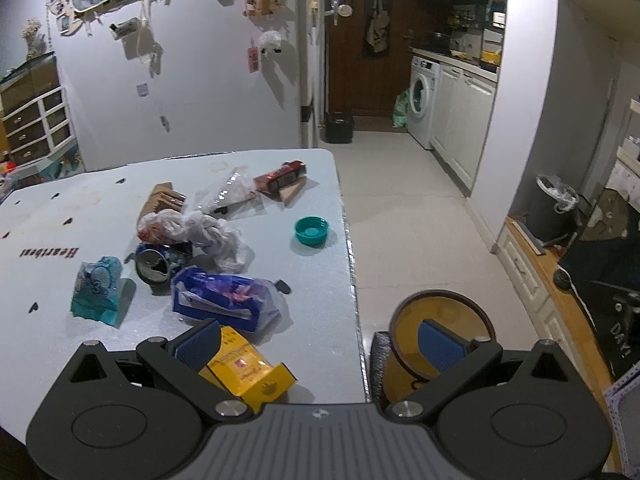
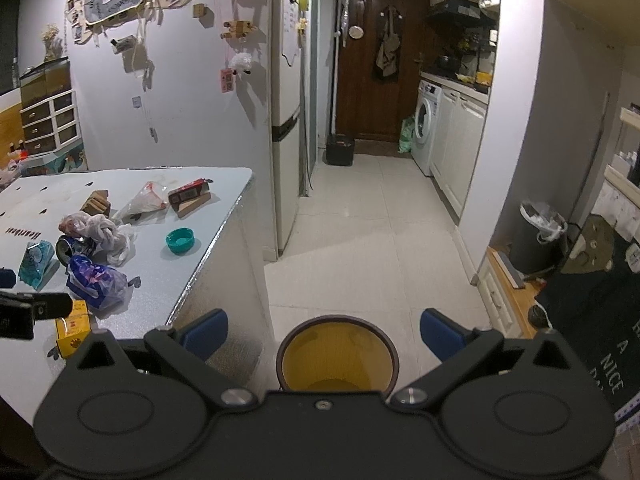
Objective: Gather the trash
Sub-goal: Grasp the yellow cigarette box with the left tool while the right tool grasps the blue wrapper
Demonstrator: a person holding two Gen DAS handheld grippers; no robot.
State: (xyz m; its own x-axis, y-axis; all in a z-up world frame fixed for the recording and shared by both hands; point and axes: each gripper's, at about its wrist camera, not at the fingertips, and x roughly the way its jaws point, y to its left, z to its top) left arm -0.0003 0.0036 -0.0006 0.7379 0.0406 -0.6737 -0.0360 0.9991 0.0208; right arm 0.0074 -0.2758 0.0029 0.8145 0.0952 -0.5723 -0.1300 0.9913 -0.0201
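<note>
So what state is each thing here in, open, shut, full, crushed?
Left fingers: open, holding nothing.
Right fingers: open, holding nothing.
Yellow bin: open, looks empty.
Can: on its side, dented.
Teal cap: off, hollow side up.
Yellow box: lying flat.
White bag: crumpled.
Washer: door shut.
Grey bin: lined, open.

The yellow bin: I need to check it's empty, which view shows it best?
The right wrist view: the yellow bin sits centred, its whole opening visible. In the left wrist view it is partly hidden behind a fingertip.
</note>
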